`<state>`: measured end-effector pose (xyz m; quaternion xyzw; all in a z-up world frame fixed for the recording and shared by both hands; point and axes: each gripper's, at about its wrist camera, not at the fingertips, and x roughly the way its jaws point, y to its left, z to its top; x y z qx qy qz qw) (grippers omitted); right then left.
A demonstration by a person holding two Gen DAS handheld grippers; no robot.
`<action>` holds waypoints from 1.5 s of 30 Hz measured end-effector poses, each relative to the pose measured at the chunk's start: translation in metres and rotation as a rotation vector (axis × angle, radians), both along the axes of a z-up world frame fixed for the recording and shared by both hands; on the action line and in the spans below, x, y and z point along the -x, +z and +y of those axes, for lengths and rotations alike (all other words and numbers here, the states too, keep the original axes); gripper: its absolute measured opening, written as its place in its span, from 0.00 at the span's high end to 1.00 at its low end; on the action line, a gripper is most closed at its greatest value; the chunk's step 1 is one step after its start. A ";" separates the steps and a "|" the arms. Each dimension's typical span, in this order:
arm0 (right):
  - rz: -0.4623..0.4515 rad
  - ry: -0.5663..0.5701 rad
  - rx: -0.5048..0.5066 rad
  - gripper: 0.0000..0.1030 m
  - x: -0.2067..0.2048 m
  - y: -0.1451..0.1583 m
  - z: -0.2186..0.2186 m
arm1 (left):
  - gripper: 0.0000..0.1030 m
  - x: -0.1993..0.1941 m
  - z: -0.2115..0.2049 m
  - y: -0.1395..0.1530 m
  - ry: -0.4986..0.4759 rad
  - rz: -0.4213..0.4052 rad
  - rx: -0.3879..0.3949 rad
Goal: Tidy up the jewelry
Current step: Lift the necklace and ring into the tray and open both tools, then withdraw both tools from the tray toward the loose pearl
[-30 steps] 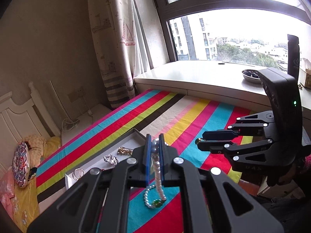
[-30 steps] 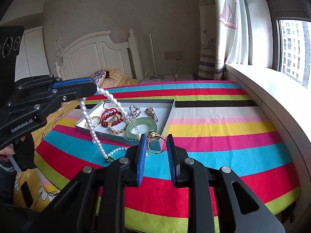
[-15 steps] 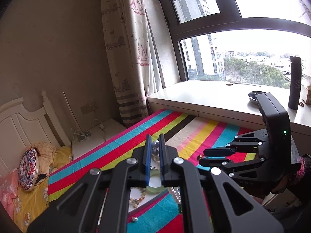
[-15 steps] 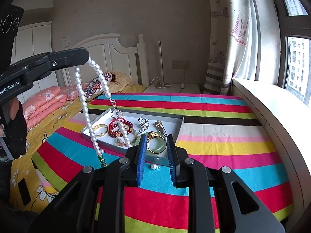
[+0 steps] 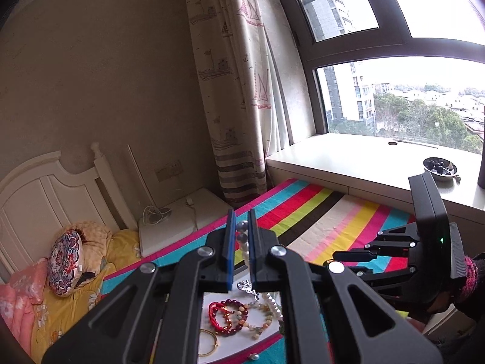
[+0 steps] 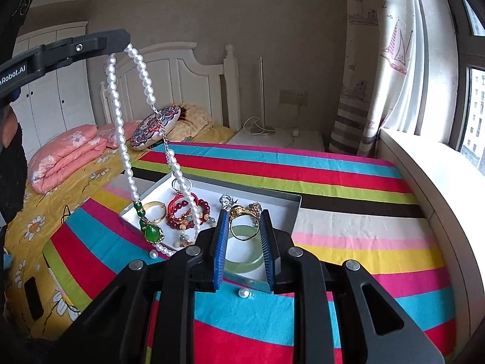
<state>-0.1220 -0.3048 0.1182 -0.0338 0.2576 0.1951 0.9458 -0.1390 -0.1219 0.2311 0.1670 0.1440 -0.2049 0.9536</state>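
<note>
Left gripper (image 5: 241,242) is clamped on the pearl necklace (image 6: 121,127), dangling straight below it over the tray (image 6: 295,209). Right gripper (image 6: 242,242) pinches a gold ring (image 6: 242,223), tray just beneath.

Left cam: my left gripper (image 5: 241,236) is clamped on the pearl necklace (image 5: 242,238), beads pinched btw the blue pads (image 5: 230,248), strand hanging down behind the fingers. Below, thru the frame, I see the white tray (image 5: 212,298) w/ a red bead bracelet (image 5: 225,315), a mixed-bead bracelet (image 5: 254,318), a gold bangle (image 5: 209,344) and a silver piece (image 5: 247,286). One loose pearl (image 5: 254,356) sits on the striped blanket (image 5: 318,212) just outside the tray. Right gripper (image 5: 330,259) is off to the right, side-on; can't read its jaws from here. Curtain (image 5: 233,91) and window sill (image 5: 348,157) beyond.
</note>
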 end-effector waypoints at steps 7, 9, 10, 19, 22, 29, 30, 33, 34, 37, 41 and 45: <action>0.069 -0.012 0.027 0.79 -0.051 -0.019 0.010 | 0.93 -0.036 0.017 -0.010 0.061 0.046 0.028; 0.101 -0.016 0.029 0.79 -0.068 -0.027 0.013 | 0.93 -0.045 0.020 -0.014 0.078 0.056 0.029; 0.112 -0.019 0.027 0.79 -0.076 -0.030 0.014 | 0.93 -0.049 0.021 -0.017 0.085 0.066 0.033; 0.239 -0.064 0.093 0.79 -0.141 -0.059 0.030 | 0.93 -0.090 0.038 -0.053 0.160 0.146 0.009; 0.284 -0.078 0.150 0.79 -0.160 -0.073 0.035 | 0.93 -0.103 0.047 -0.071 0.185 0.192 -0.001; 0.325 -0.101 0.216 0.79 -0.175 -0.095 0.040 | 0.93 -0.112 0.064 -0.121 0.225 0.282 -0.030; 0.324 -0.106 0.215 0.79 -0.175 -0.096 0.039 | 0.93 -0.112 0.066 -0.129 0.228 0.295 -0.034; 0.325 -0.109 0.192 0.79 -0.175 -0.098 0.038 | 0.91 -0.107 0.070 -0.146 0.237 0.322 -0.040; 0.325 -0.110 0.181 0.77 -0.175 -0.096 0.037 | 0.91 -0.105 0.073 -0.151 0.239 0.329 -0.040; 0.328 -0.093 0.107 0.62 -0.175 -0.088 0.029 | 0.51 -0.101 0.079 -0.159 0.258 0.345 -0.038; 0.286 -0.078 0.044 0.53 -0.167 -0.064 0.019 | 0.25 -0.096 0.091 -0.158 0.311 0.303 -0.030; 0.231 -0.070 -0.014 0.41 -0.151 -0.035 0.007 | 0.08 -0.088 0.101 -0.146 0.371 0.257 -0.012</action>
